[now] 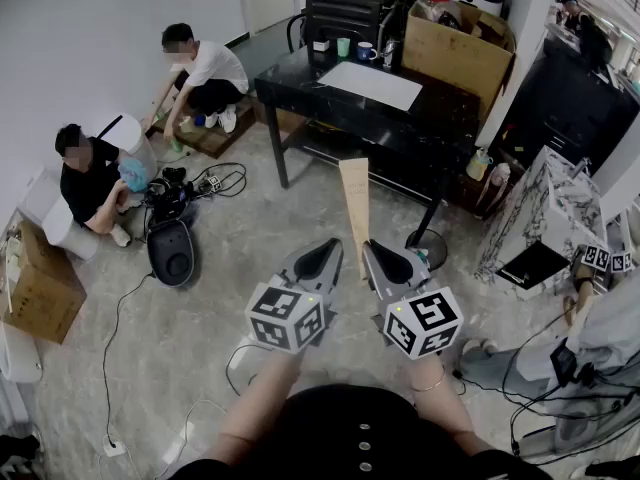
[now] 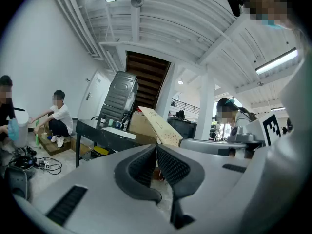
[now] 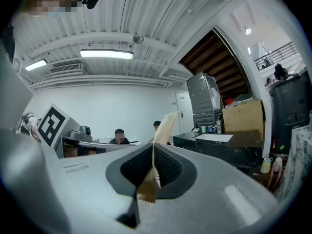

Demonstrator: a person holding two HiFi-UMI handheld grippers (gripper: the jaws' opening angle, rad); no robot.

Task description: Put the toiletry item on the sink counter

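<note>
The right gripper (image 3: 153, 165) is clamped on the near end of a flat tan packet (image 1: 355, 203). The left gripper (image 2: 156, 164), just left of it, is closed on nothing. The packet is long, thin and stiff, and it juts forward in the air toward the far black table (image 1: 400, 118).

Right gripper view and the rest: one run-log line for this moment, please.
right gripper: shut on tan flat packet | left gripper: shut, empty | both held level | packet not yet set down

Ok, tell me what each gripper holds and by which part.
The right gripper pinches the flat tan packet by its near end; the left gripper is shut, empty.
</note>
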